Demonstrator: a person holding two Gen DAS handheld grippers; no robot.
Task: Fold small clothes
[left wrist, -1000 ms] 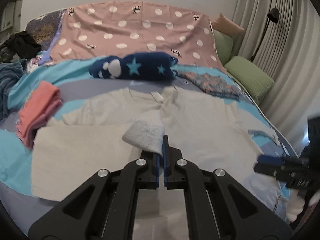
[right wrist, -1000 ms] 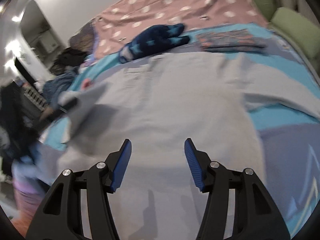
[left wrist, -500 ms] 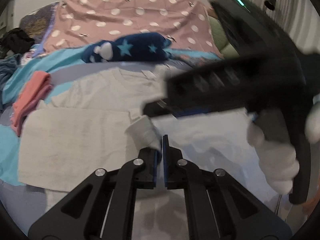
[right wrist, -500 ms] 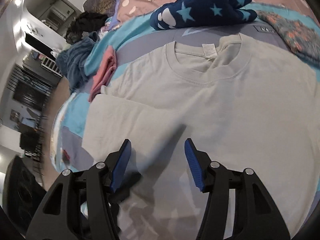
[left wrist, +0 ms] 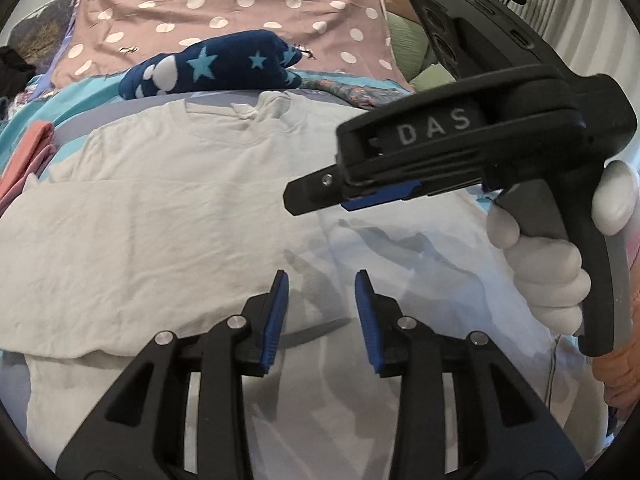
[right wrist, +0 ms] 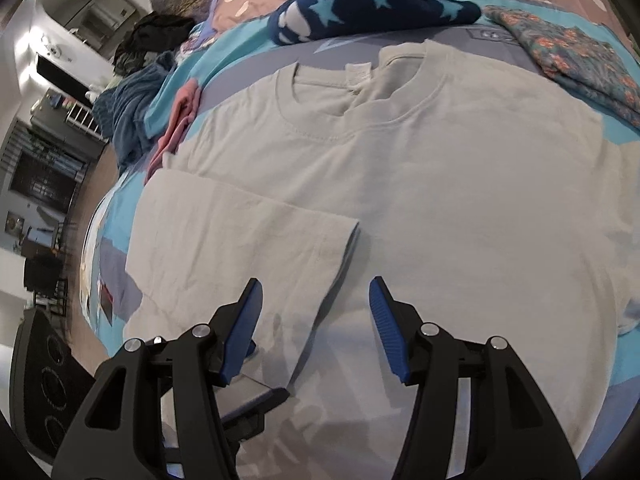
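A light grey T-shirt (left wrist: pixel 192 200) lies flat on the bed, collar at the far side; it also shows in the right wrist view (right wrist: pixel 460 184). Its left sleeve (right wrist: pixel 240 240) is folded in over the body. My left gripper (left wrist: pixel 322 320) is open and empty just above the shirt's lower middle. My right gripper (right wrist: pixel 316 328) is open and empty, hovering over the folded sleeve's edge. In the left wrist view the right gripper (left wrist: pixel 316 196) crosses from the right, held by a white-gloved hand (left wrist: pixel 544 264).
A navy star-print garment (left wrist: pixel 208 64) lies beyond the collar. A pink folded piece (left wrist: pixel 28 160) sits at the left, a floral cloth (right wrist: pixel 576 56) at the far right. A polka-dot cover (left wrist: pixel 224 12) spans the bed's head. The bed's left edge (right wrist: pixel 100 220) drops to the floor.
My left gripper has let go of the sleeve and opened; the sleeve now lies flat on the shirt. The right gripper swung in over the shirt from the right.
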